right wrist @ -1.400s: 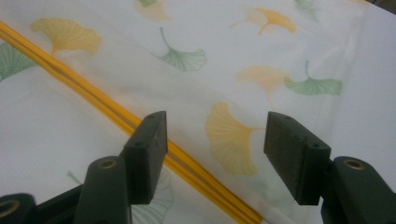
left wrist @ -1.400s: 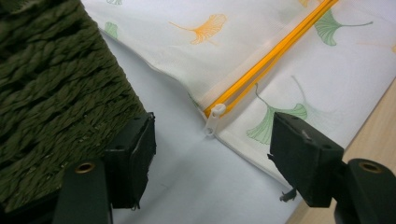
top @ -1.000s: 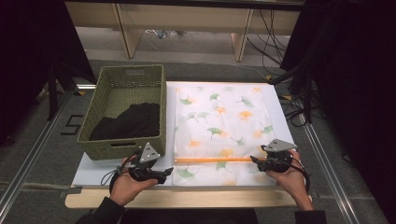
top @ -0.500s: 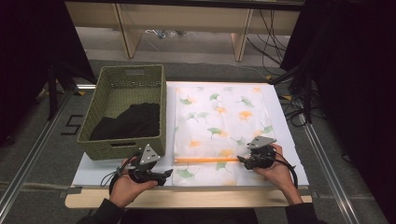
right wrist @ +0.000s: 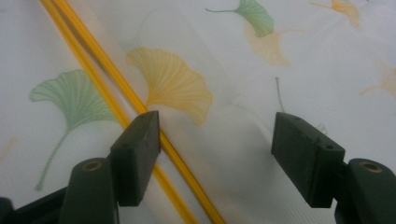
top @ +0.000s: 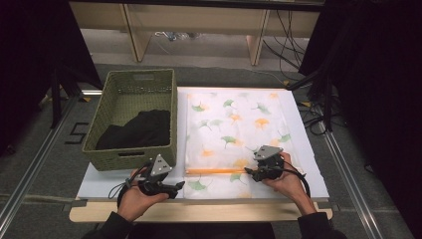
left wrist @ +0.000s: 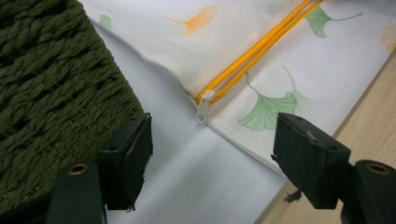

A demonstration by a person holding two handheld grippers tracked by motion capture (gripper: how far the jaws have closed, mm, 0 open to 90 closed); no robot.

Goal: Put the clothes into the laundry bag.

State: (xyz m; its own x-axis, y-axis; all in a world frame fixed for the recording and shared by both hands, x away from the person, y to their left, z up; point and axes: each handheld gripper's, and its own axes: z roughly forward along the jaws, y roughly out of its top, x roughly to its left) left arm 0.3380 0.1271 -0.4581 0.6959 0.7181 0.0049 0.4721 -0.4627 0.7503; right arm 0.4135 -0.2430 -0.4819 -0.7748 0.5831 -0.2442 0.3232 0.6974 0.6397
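1. Zippered pouch with ginkgo print lies flat just right of the green basket, orange zipper along its near edge; laid so for loading, I judge.
2. Left gripper released, jaws wide with nothing between, facing the white zipper pull at the basket-side end.
3. Right gripper at the far end, jaws just opened, straddling the zipper without pressing.
4. Black cloth waits in the basket.

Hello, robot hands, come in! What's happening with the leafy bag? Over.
Left gripper open, jaws aimed at the white zipper pull. Right gripper open, just widened, over the orange zipper. White leaf-print zip bag flat, nothing held. Green woven basket close beside.
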